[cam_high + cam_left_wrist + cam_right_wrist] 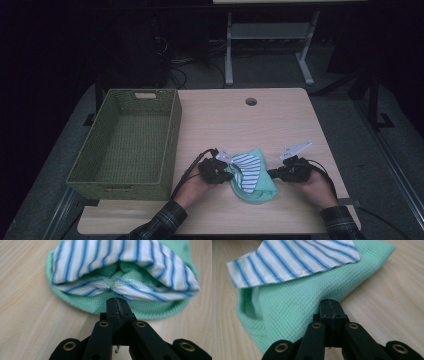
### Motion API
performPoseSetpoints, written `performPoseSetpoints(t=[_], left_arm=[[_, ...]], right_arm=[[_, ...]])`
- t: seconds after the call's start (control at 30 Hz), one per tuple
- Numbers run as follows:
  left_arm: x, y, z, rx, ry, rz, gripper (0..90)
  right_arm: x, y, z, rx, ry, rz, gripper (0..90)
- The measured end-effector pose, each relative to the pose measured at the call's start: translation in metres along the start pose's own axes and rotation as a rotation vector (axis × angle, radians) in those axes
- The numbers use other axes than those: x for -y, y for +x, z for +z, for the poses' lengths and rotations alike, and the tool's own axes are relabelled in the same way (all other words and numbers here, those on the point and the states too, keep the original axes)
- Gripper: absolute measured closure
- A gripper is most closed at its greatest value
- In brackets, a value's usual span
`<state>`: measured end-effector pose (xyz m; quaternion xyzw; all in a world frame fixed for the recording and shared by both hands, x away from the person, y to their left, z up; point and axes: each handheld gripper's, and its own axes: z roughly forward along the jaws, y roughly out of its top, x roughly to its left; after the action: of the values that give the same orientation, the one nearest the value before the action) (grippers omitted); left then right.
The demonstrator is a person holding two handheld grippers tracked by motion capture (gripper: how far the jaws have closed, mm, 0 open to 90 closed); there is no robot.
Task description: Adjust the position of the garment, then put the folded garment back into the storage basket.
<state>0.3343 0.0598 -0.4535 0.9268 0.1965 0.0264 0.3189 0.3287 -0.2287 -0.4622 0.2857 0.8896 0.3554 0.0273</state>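
Both claws clenched, left claw (223, 170) and right claw (276, 173) flank a green cloth (264, 186) and striped cloth (248, 170) on the tabletop (280, 120); neither grips fabric. Nudged, the pile may unfold short of the basket (170, 145).

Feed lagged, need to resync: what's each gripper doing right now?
Left gripper: shut, at the edge of the green cloth; a grip cannot be told.
Right gripper: shut, tips against the same cloth; a grip cannot be told.

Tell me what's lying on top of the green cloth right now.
A white cloth with blue stripes lies folded over the green cloth, covering its middle. Whatever sits under the green cloth, on the table, is hidden from sight.
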Motion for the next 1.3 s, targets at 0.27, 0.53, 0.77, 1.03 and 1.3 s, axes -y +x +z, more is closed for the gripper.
performPoseSetpoints(t=[0.27, 0.53, 0.77, 1.03, 1.3], left_arm=[[0.0, 0.005, -0.001, -0.013, -0.011, -0.016, 89.3], [-0.002, 0.008, -0.011, 0.011, -0.02, -0.008, 80.7], [-0.005, 0.009, -0.021, 0.023, -0.033, -0.007, 65.8], [-0.018, 0.009, -0.03, 0.057, -0.036, 0.029, 48.6], [-0.034, 0.012, -0.028, 0.088, 0.0, 0.089, 38.3]], right_arm=[[0.005, 0.007, -0.003, -0.004, -0.015, -0.013, 89.9], [0.008, 0.005, -0.007, 0.056, -0.059, 0.012, 76.4], [0.014, 0.001, -0.012, 0.141, -0.099, 0.048, 52.1], [0.031, -0.004, -0.022, 0.215, -0.127, 0.116, 27.3], [0.036, -0.008, -0.017, 0.265, -0.116, 0.137, 15.2]])
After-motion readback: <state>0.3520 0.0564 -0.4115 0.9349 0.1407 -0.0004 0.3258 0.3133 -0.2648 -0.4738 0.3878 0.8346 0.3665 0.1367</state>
